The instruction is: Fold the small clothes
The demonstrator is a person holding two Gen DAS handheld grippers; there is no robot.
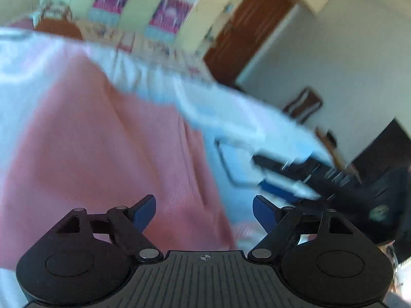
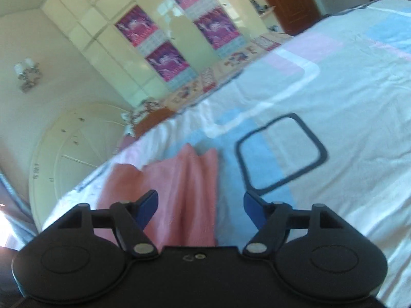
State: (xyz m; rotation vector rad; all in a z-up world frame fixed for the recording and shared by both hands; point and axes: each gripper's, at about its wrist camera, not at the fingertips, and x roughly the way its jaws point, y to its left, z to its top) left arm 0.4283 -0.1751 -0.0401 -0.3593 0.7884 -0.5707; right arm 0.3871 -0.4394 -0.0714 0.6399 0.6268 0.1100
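A pink knitted garment (image 1: 102, 154) lies spread on the bed, filling most of the blurred left wrist view. In the right wrist view the same pink garment (image 2: 177, 187) lies crumpled just ahead of the fingers. My left gripper (image 1: 204, 211) hangs open above the cloth, blue pads apart, nothing between them. My right gripper (image 2: 200, 209) is open too, above the near edge of the pink cloth and not pinching it. In the left wrist view the right gripper (image 1: 282, 177) shows as a dark, blurred shape at the right, over the bed.
The bed cover (image 2: 334, 102) is white with pale blue and pink patches and a black outlined square (image 2: 280, 154). Beyond the bed stand a cream wardrobe with purple pictures (image 2: 164, 41), a brown door (image 1: 246, 30) and a white wall. A dark sleeve (image 1: 390, 205) is at the right.
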